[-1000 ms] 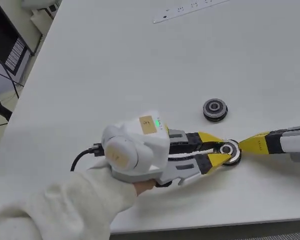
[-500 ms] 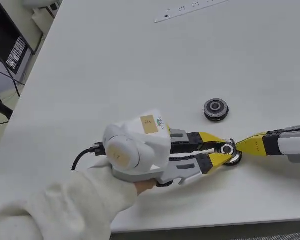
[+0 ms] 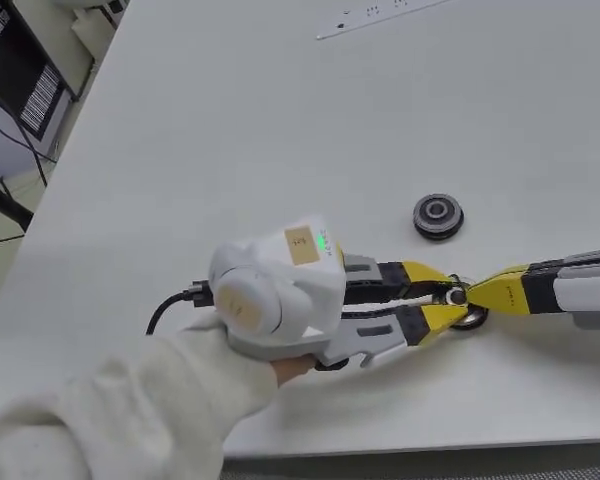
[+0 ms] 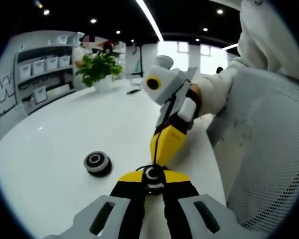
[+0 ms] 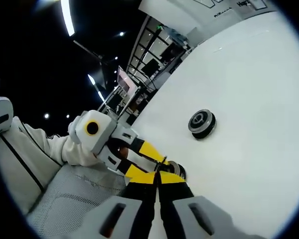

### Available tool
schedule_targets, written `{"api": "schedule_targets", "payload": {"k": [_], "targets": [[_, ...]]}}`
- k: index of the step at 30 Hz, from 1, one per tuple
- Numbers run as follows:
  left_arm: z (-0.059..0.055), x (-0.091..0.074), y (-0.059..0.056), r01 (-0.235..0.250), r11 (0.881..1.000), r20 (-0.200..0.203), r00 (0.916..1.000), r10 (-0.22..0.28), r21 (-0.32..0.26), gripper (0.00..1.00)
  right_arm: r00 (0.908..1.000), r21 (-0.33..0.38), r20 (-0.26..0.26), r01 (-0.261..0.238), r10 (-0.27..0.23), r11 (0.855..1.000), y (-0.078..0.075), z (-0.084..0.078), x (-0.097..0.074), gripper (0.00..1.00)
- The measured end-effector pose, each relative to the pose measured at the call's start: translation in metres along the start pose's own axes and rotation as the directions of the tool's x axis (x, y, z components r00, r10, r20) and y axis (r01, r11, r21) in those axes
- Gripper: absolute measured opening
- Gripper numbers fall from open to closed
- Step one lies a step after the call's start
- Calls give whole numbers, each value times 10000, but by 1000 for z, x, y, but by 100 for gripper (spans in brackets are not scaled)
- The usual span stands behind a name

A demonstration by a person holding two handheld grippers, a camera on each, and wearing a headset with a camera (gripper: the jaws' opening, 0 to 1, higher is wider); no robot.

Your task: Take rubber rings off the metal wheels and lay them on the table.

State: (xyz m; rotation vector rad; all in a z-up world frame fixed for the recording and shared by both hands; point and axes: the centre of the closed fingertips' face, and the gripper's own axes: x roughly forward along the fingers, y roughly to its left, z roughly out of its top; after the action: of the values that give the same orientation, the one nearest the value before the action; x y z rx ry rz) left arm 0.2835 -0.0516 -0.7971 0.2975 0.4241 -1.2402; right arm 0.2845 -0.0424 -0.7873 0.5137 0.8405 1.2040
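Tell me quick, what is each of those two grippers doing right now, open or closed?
Left gripper: closed on a metal wheel.
Right gripper: closed, tips at that wheel; what it pinches cannot be told.

We see white table [image 3: 230, 120]: 1 metal wheel [image 3: 438, 216] flat, mid-right; 2nd wheel [image 3: 469, 316] nr front edge; white strip [image 3: 380, 12] at far edge.
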Motion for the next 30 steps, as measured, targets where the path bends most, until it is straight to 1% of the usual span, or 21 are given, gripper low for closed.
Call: {"api": "schedule_targets", "payload": {"k": [1, 2, 3, 5, 6, 8, 9, 10, 13, 14, 15, 16, 17, 18, 21, 23, 27, 29, 30], "targets": [[0, 0, 0, -18, 10000, -11, 10000, 18, -44, 13, 9999, -162, -89, 72, -74, 9998, 1, 0, 1, 0], [0, 0, 0, -43, 10000, -41, 10000, 43, 6, 13, 9992, -477, -240, 297, -309, 9984, -3, -1, 1, 0], [0, 0, 0, -58, 10000, -66, 10000, 59, 58, 13, 9983, -593, -311, 470, -489, 9971, -6, -1, 1, 0], [0, 0, 0, -113, 9999, -118, 9999, 112, -29, 13, 9987, -458, -290, 408, -421, 9981, -6, -1, 1, 0], [0, 1, 0, -130, 9997, -147, 9998, 127, -187, 14, 9987, -439, -281, 413, -426, 9982, -6, -1, 1, 0], [1, 1, 1, -159, 9986, -275, 9995, 146, -495, 14, 9981, -495, -309, 523, -539, 9974, -8, -2, -1, 0], [2, 1, 0, -164, 9987, -348, 9993, 147, -492, 14, 9978, -474, -305, 576, -591, 9972, -9, -1, -1, 0], [2, 2, 0, -180, 9987, -467, 9988, 157, -481, 14, 9973, -517, -318, 647, -664, 9966, -10, -1, -2, 0], [2, 2, -1, -315, 9986, -1031, 9943, 269, -429, 14, 9959, -672, -436, 767, -797, 9948, -12, -2, -5, 0], [2, 2, -1, -316, 9988, -1102, 9935, 272, -386, 14, 9955, -685, -492, 774, -809, 9946, -11, -3, -5, 0], [2, 3, -1, -365, 9982, -1219, 9921, 305, -476, 14, 9953, -701, -526, 779, -817, 9945, -11, -4, -6, 0], [1, 2, -1, -518, 9924, -1420, 9892, 356, -1120, 15, 9948, -735, -545, 816, -857, 9940, -11, -4, -7, 0], [2, 2, -2, -474, 9924, -1415, 9894, 311, -1131, 16, 9946, -758, -565, 830, -874, 9937, -11, -4, -7, 0], [2, 2, -3, -460, 9930, -1430, 9893, 302, -1091, 18, 9947, -795, -587, 802, -849, 9936, -9, -4, -8, 0], [1, -1, -8, -461, 9959, -1720, 9846, 321, -779, 20, 9953, -890, -578, 730, -783, 9934, -5, -5, -9, 0], [0, -3, -11, -437, 9960, -1885, 9817, 283, -779, 23, 9952, -997, -578, 731, -791, 9923, -3, -5, -10, 0], [6, -5, -15, -355, 9966, -1889, 9818, 210, -740, 26, 9951, -1054, -522, 776, -834, 9914, 0, -4, -15, 0], [10, -6, -16, -327, 9984, -1898, 9815, 235, -453, 26, 9952, -1068, -498, 784, -841, 9912, 2, -3, -19, 0], [11, -6, -16, -299, 9991, -1956, 9804, 232, -313, 24, 9946, -1113, -545, 823, -888, 9904, 4, -4, -21, 0]]}}
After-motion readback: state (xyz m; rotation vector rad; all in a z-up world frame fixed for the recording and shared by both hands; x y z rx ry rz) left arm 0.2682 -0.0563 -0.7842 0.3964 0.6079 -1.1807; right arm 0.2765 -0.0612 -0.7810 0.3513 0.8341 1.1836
